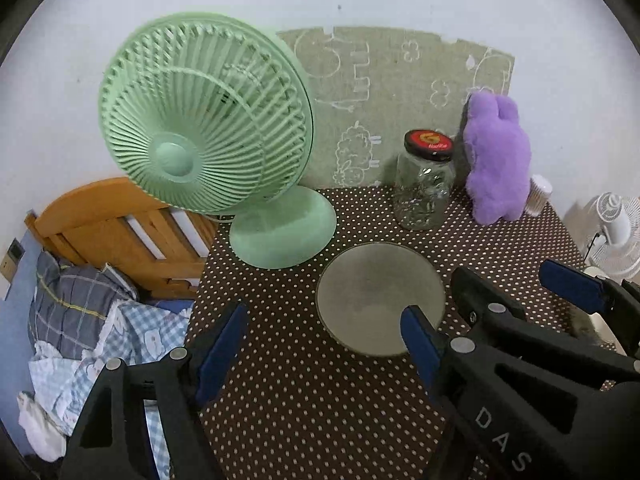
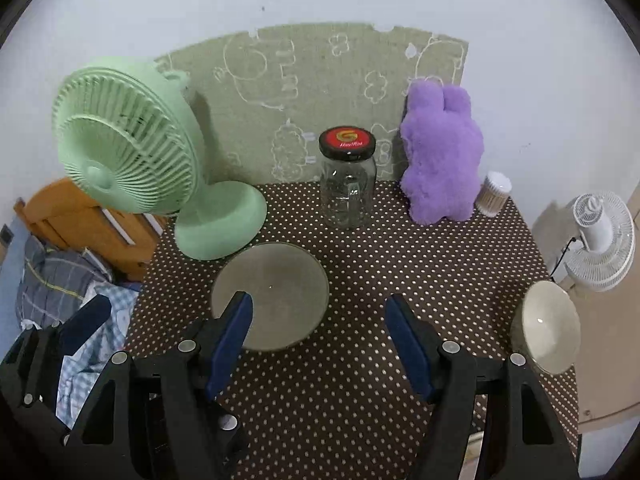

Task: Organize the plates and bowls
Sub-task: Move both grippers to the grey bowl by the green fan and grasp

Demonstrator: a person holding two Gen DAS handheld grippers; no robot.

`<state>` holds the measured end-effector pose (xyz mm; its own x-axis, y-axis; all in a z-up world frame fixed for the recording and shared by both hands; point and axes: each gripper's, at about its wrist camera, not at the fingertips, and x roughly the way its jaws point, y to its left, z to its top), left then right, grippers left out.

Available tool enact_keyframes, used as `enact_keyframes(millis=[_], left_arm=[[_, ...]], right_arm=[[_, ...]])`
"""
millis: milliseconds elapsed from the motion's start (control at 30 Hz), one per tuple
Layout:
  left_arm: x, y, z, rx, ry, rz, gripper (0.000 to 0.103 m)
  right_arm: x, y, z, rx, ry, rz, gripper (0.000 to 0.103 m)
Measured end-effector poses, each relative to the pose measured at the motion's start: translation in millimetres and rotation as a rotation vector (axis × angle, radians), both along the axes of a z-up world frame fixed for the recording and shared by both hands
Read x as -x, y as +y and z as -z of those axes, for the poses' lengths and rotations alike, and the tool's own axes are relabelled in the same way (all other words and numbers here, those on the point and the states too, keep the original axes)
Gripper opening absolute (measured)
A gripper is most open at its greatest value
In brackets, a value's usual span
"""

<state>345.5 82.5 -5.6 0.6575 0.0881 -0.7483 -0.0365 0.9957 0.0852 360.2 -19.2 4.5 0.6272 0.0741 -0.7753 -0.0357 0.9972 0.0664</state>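
Two sets of tongs over the polka-dot bench (image 2: 360, 248), and both stand wide apart with nothing between the pads. The left tongs (image 1: 324, 332) hang over the near part of the cloth; the right tongs (image 2: 320, 320) sit beside them, and each shows up in the other's camera.

Count the dishes: two. One grey bowl (image 2: 270, 294) rests on the cloth just in front of the green fan's base, seen from above, empty. One cream bowl (image 2: 550, 326) sits at the right edge of the bench, tilted so its inside faces the camera.

Behind them, one green desk fan (image 1: 204, 128) at the left, one glass jar (image 2: 348, 188) with a red-and-black lid at the middle, one purple plush toy (image 2: 440, 152) leaning at the wall, and one small tub of cotton swabs (image 2: 494, 194) just beside the plush.

A second fan, white (image 2: 600, 240), stands off the bench to the right. A bed with a wooden headboard (image 1: 116, 232) lies to the left.
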Motion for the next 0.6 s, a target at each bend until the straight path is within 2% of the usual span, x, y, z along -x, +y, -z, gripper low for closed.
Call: enact_keyframes(millis=[300, 533, 600], left_arm=[[-45.6, 11.6, 39.9, 0.003, 0.048, 0.009, 0.08], [-64.2, 10.7, 66.2, 0.02, 0.069, 0.026, 0.078], [-69.5, 10.9, 74.2, 0.011, 0.076, 0.02, 0.072]], right_arm=[[-46.6, 9.5, 39.0, 0.017, 0.059, 0.013, 0.072], [-70.8, 9.7, 70.1, 0.015, 0.092, 0.015, 0.072], [-75.8, 8.3, 78.3, 0.017, 0.103, 0.022, 0.072]])
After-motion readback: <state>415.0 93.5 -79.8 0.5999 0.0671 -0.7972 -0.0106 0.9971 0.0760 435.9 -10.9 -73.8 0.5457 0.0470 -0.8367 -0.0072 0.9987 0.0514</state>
